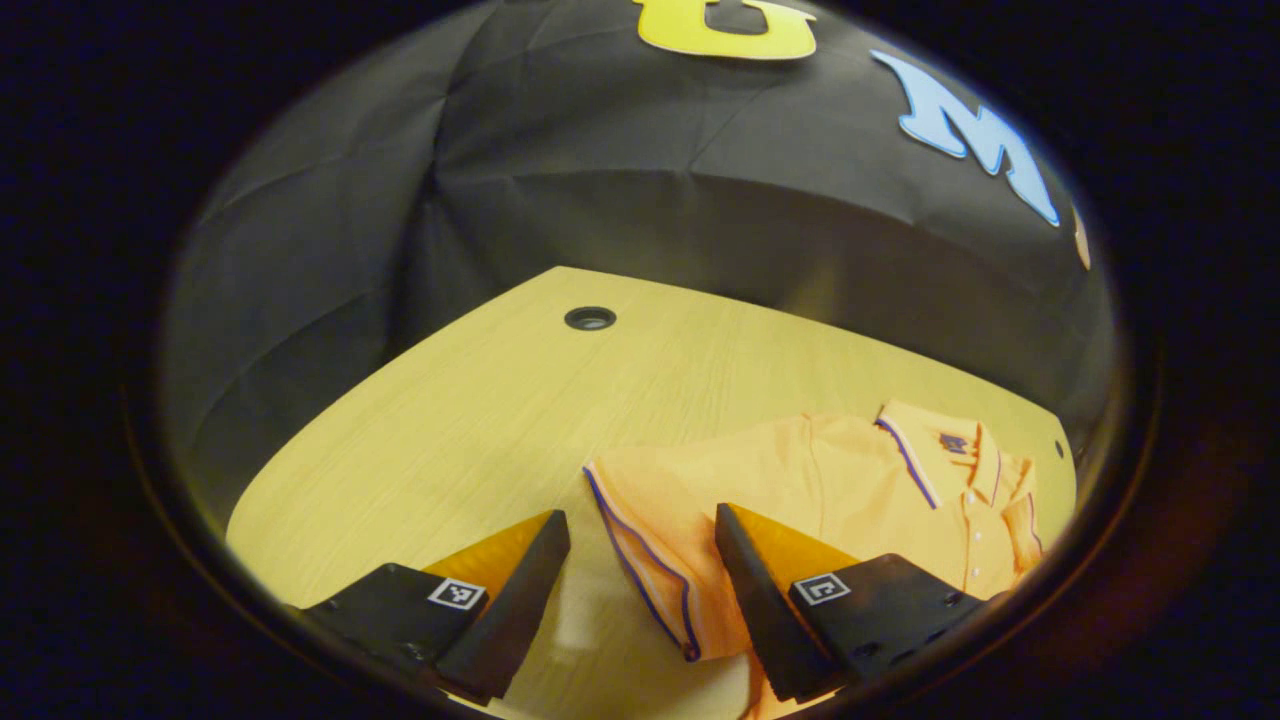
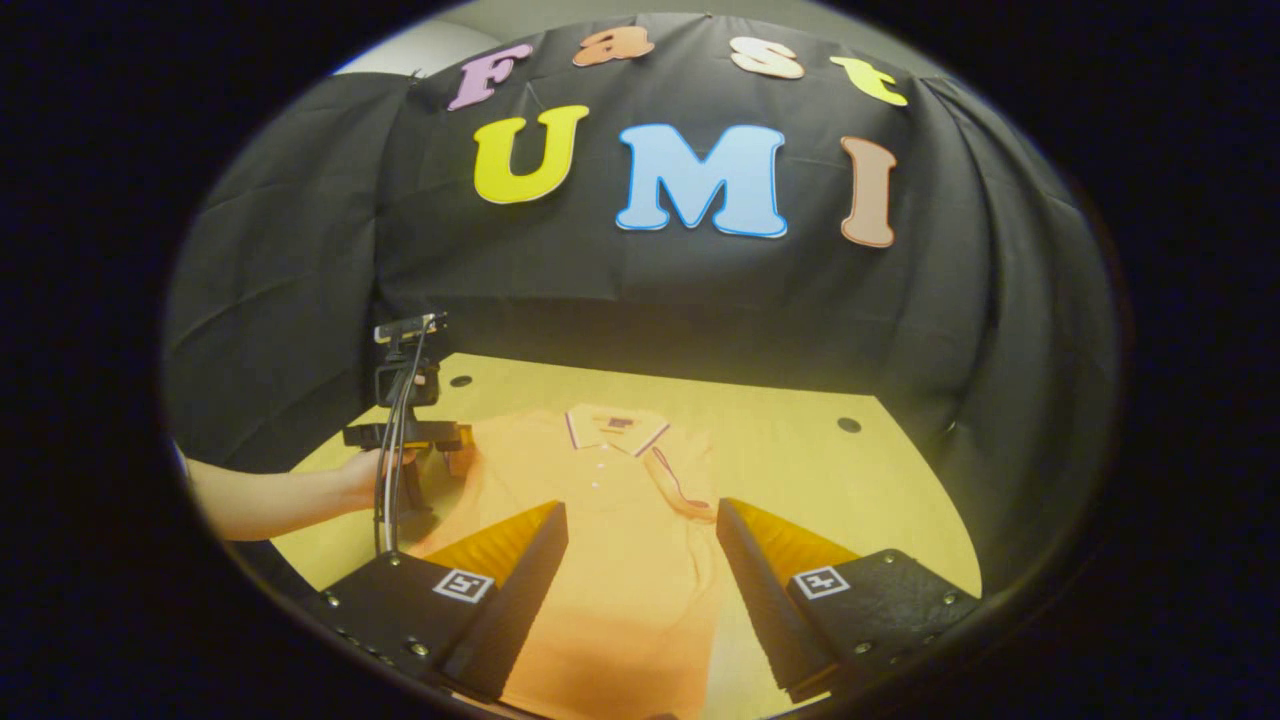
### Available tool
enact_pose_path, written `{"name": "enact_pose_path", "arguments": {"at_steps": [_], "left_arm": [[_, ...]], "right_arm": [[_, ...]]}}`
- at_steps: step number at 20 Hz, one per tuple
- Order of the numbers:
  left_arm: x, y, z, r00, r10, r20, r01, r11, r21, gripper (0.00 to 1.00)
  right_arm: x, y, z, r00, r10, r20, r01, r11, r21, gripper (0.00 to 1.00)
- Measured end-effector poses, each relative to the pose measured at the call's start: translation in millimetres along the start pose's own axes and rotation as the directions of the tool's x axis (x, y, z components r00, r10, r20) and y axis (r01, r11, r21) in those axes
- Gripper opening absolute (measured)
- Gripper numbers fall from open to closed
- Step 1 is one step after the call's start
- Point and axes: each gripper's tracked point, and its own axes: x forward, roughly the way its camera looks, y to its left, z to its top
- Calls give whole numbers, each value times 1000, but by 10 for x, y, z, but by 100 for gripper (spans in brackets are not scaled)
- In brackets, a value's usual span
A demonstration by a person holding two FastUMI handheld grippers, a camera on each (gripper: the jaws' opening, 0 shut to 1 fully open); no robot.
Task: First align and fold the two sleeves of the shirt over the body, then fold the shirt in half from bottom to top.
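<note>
in the left gripper view, your left gripper hangs over the wooden table with its jaws spread wide and nothing between the fingers. the orange shirt lies flat on the table ahead and to the right, collar toward the far right. its near sleeve, edged with a dark stripe, sits in the gap between your fingers, closer to the right one. a round hole in the table shows near the far edge.

in the right gripper view, your right gripper is also wide open and holds nothing, poised above the lower body of the shirt. the collar points toward the black wall. the right sleeve already lies folded in over the body. off to the left, your hand holds the left gripper at the shirt's other sleeve; you cannot tell its jaw state from here.
</note>
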Motion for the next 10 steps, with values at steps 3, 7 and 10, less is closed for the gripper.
{"name": "enact_pose_path", "arguments": {"at_steps": [3, 7, 10], "left_arm": [[28, -18, -37, 1000, 17, -27, -14, 997, 82, 93], [50, -239, -64, 999, -30, -42, 34, 992, 119, 59], [75, -299, -68, 998, -27, -58, 37, 985, 167, 30]], "right_arm": [[13, -33, -52, 1000, -5, -13, 6, 1000, 27, 93], [59, -36, -99, 1000, 2, -28, 0, 999, 50, 93], [78, -17, -117, 1000, 6, -30, -4, 999, 54, 92]]}}
